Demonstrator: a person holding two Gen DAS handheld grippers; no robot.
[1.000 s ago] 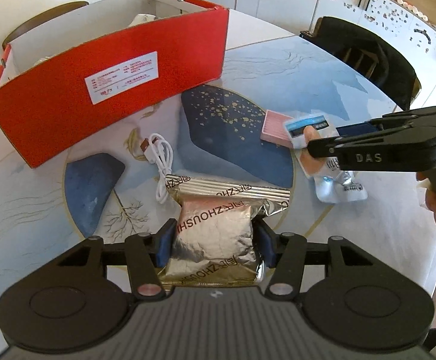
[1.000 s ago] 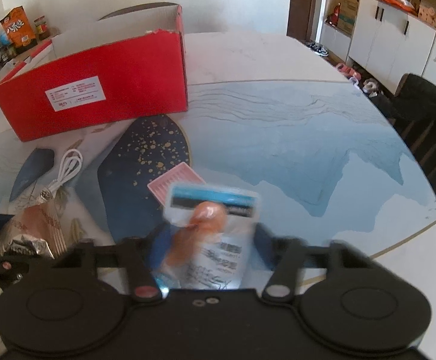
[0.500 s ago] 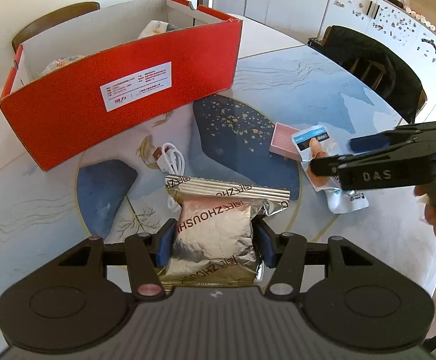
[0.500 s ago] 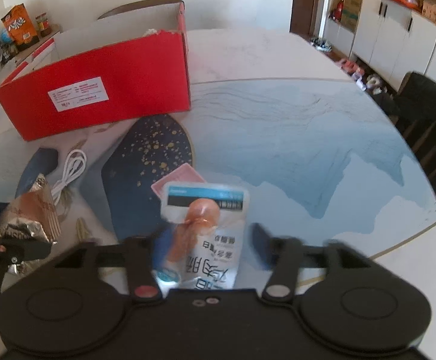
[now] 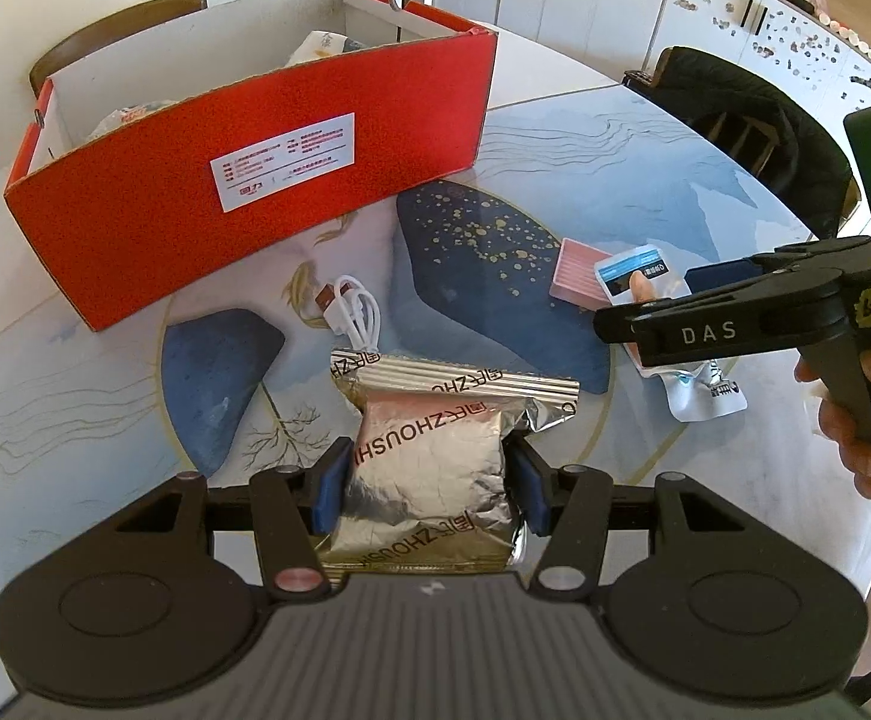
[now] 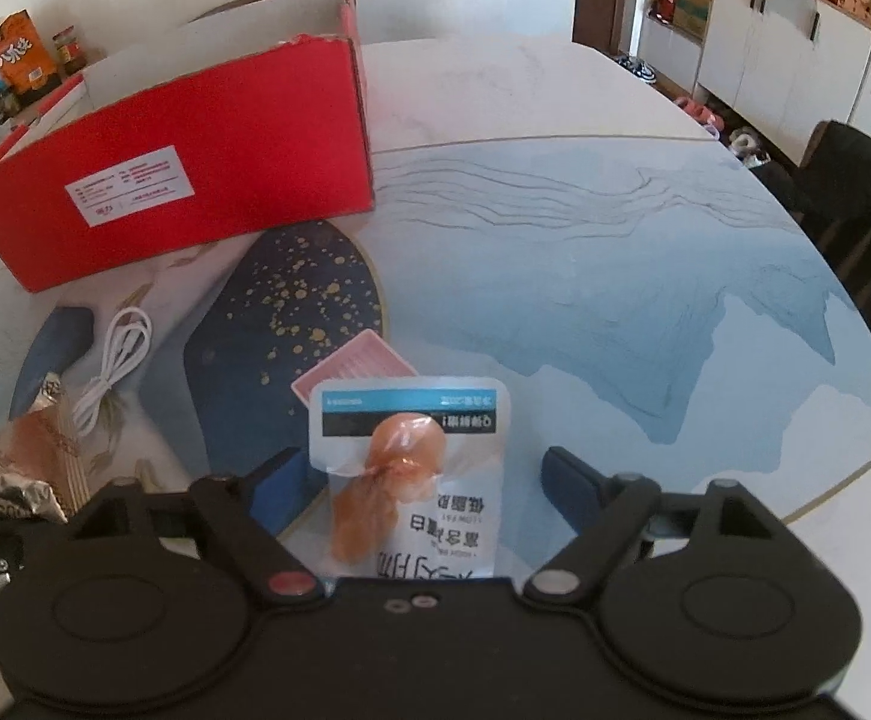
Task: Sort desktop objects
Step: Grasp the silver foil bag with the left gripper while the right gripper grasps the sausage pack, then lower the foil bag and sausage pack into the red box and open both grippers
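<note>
Mostly crinkled silver foil packet; glossy flat pouch alongside

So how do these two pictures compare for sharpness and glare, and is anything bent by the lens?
Left wrist view: crisp, with sunlight glinting off the crinkled silver foil snack packet and sharp print on the red cardboard box label. Right wrist view: softer and hazier, the clear vacuum pouch with an orange sausage slightly blurred. Both views: fisheye curving the blue marble-patterned table edge and darkening the corners.
</note>
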